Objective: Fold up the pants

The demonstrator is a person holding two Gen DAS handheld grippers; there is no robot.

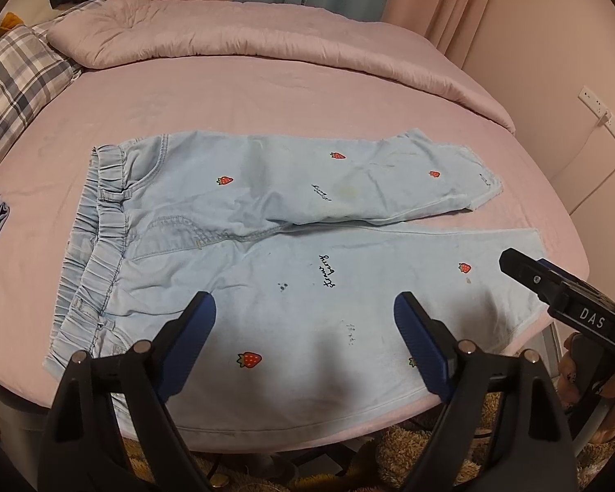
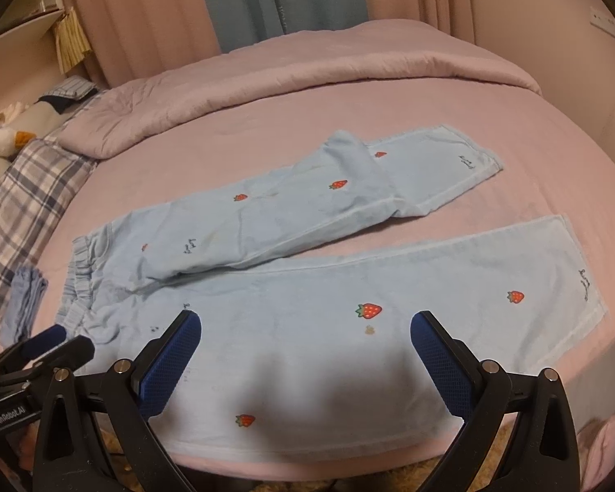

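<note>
Fingers [image 1: 203,315] of both grippers spread wide above strawberry-print pants [image 1: 266,221]; "DAS", "GenRobot.AI" labels.

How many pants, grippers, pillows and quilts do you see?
pants: 1
grippers: 2 (left gripper, right gripper)
plaid pillow: 1
pink quilt: 1
Total: 5
</note>
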